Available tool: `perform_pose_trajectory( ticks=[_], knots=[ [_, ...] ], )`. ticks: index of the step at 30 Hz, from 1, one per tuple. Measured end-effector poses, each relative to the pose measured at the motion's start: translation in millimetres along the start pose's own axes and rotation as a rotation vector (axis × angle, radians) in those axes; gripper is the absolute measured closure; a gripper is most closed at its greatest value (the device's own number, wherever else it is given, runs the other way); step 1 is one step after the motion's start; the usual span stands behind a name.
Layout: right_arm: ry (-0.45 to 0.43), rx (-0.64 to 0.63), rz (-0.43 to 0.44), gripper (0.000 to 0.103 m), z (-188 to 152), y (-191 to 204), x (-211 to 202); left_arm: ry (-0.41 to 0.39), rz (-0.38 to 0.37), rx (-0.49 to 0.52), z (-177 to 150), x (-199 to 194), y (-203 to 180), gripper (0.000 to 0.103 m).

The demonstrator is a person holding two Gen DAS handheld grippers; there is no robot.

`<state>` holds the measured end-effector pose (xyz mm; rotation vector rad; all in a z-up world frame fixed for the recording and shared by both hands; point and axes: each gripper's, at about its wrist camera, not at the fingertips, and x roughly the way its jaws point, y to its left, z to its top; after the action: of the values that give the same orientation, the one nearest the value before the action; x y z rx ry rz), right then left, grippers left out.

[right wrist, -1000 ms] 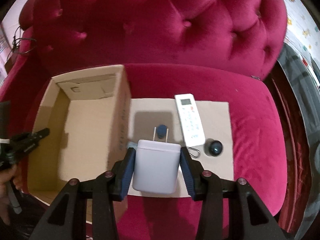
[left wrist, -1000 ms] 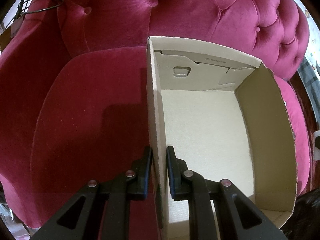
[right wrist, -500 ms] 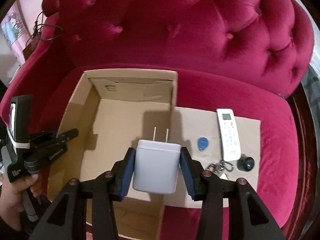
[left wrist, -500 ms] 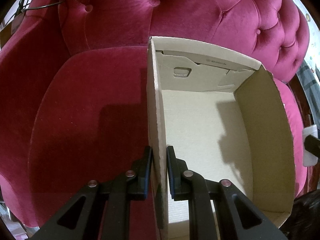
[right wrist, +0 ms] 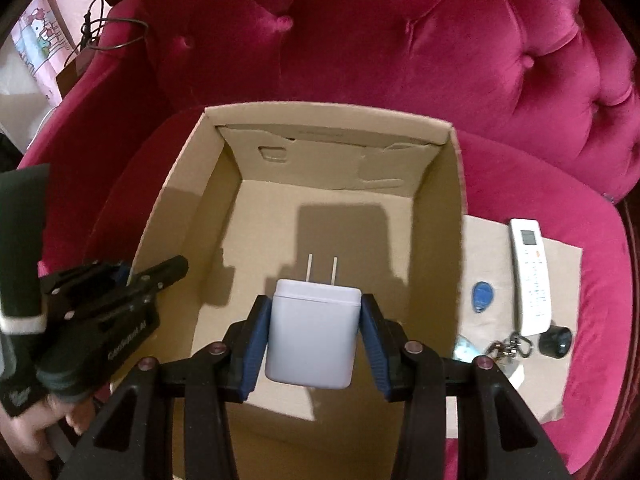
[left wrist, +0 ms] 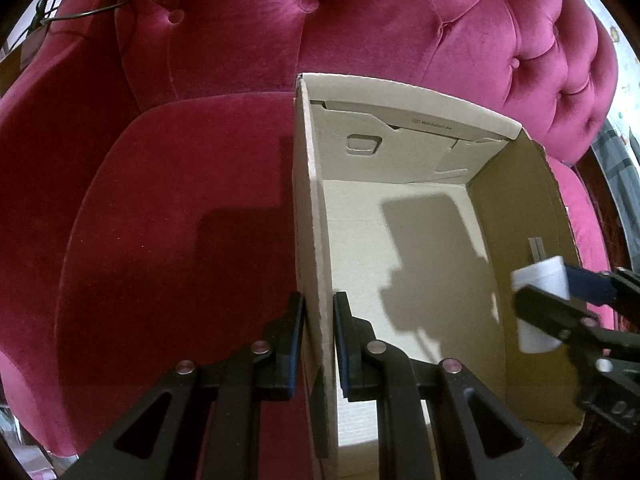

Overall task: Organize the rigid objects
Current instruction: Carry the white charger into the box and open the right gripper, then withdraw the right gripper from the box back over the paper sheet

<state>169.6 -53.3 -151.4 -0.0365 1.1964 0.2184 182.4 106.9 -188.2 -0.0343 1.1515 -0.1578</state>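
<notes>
A big pink sofa (right wrist: 400, 40) fills the room, soft and puffy with buttons pressed into its back. On its seat stands an open cardboard box (right wrist: 452, 208) with nothing lying on its floor. Right beside the box, on the right, a flat sheet of cardboard (right wrist: 484, 256) lies on the cushion.

The left gripper (left wrist: 318, 320) is pinched tight on the left wall of the box, one finger outside and one inside. A hand (right wrist: 36, 436) holds it down in the corner of the right view.

The right gripper (right wrist: 314, 340) holds a white charger plug (right wrist: 312, 336) by its two sides. The blue pads squeeze it. Its two metal pins point forward. The plug hangs over the open box, above the floor and not touching it. Its dark shadow falls on the box floor.

On the flat sheet lies a white remote (right wrist: 530, 276), long and thin, with a little screen at the far end. Near it, closer to the box, is a small blue tag (right wrist: 482, 298). At the near end of the remote there is a small black round thing (right wrist: 555, 342) and a metal key clip (right wrist: 510, 346).

A thin dark wire (right wrist: 108, 28) loops over the sofa's far left arm.
</notes>
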Motion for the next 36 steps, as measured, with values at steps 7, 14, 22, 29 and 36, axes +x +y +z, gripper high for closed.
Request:
perform_pose_trajectory(
  ticks=[7,14,22,29,36],
  knots=[
    [0.075,0.015,0.015,0.055,7,8,39,0.001,-0.004,-0.004,1,0,0,0.087],
    [0.151,0.054,0.026,0.055,13,8,76,0.0,-0.003,-0.001,1,1,-1,0.087],
    [0.19,0.094,0.032,0.055,14,1,97,0.001,-0.001,0.002,1,1,-1,0.087],
    [0.163,0.1,0.02,0.049,12,-11,83,0.002,-0.001,0.004,2,1,0,0.087],
    [0.123,0.097,0.022,0.049,16,-11,63,0.001,-0.002,0.006,2,1,2,0.087]
  ],
)
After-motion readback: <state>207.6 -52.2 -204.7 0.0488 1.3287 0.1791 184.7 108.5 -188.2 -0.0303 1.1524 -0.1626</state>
